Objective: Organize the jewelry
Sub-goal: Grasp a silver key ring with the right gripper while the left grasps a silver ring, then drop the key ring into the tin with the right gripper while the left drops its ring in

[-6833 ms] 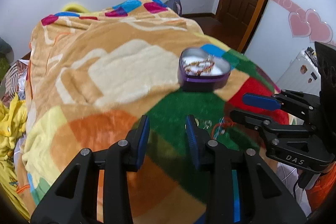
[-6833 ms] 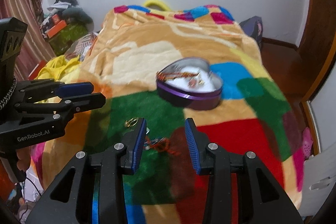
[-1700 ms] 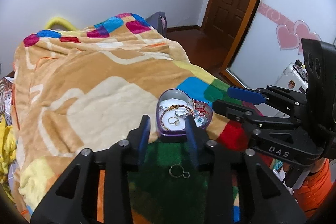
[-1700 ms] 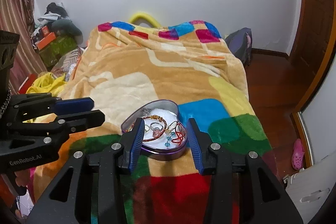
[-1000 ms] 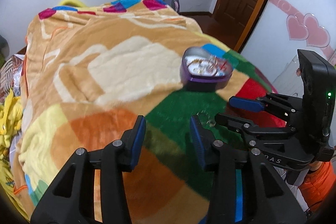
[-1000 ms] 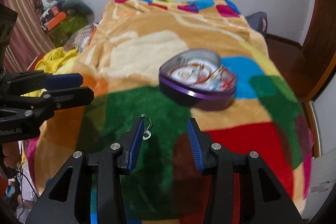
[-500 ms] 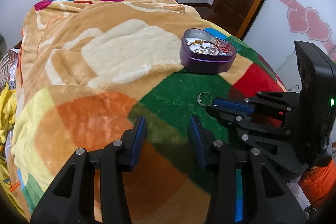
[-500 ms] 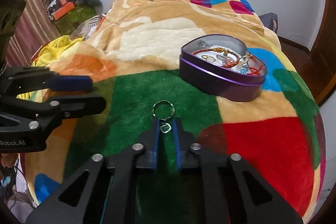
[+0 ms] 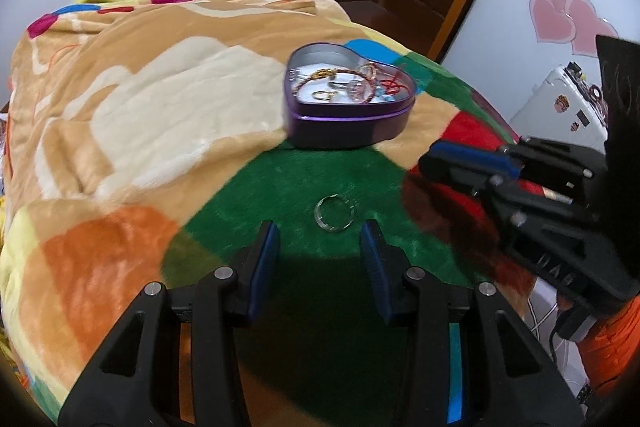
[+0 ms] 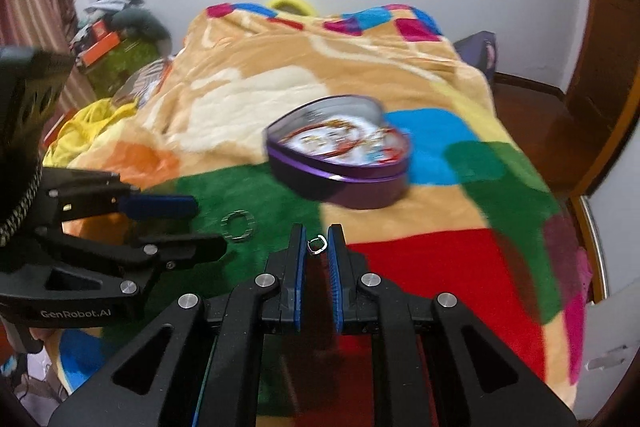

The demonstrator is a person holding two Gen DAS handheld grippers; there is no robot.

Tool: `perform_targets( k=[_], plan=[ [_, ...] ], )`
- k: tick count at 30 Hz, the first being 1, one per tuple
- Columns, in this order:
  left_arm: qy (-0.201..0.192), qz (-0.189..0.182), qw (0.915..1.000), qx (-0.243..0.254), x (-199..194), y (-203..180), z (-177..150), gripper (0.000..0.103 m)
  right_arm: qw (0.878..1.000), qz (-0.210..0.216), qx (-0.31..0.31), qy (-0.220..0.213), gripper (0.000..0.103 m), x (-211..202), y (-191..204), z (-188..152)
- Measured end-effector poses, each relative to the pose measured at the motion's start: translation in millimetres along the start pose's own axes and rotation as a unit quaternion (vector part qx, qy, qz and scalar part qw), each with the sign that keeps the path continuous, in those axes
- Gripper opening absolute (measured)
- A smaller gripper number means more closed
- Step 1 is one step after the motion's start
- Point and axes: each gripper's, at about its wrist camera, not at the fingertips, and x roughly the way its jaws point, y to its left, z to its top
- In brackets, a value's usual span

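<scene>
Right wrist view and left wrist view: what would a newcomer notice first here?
First, the purple heart-shaped tin full of jewelry, on the colorful blanket. Then the right claw, shut on a small ring. A larger ring lies on the green patch before the open left claw.

Glossy metal tin, fuzzy plush blanket.

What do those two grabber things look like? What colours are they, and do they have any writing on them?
Both are black plastic with silver screws and blue ribbed pads on the two fingers. The left gripper has "GenRobot.AI" printed in pale letters on its side and a braided cord by its body. The right gripper has pale letters that look like "DAS" and a thin black cable hanging below it.
</scene>
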Motion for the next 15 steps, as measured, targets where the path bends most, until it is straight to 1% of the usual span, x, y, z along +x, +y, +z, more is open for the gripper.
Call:
perform_targets(
  k=[2,6,15],
  plan=[
    [-0.002,0.002,1.0000,0.005,3,-4,2,0.037,1.000,-0.005,0.004,-0.004,0.010,-3,-6,0],
    [0.002,0.002,0.9999,0.010,11,-8,5,0.020,1.000,-0.008,0.011,-0.008,0.010,-7,-10,-1],
    [-0.025,0.006,0.9997,-0.003,-5,-3,12,0.020,1.000,-0.004,0.018,-0.025,0.010,-14,-14,7]
  ],
)
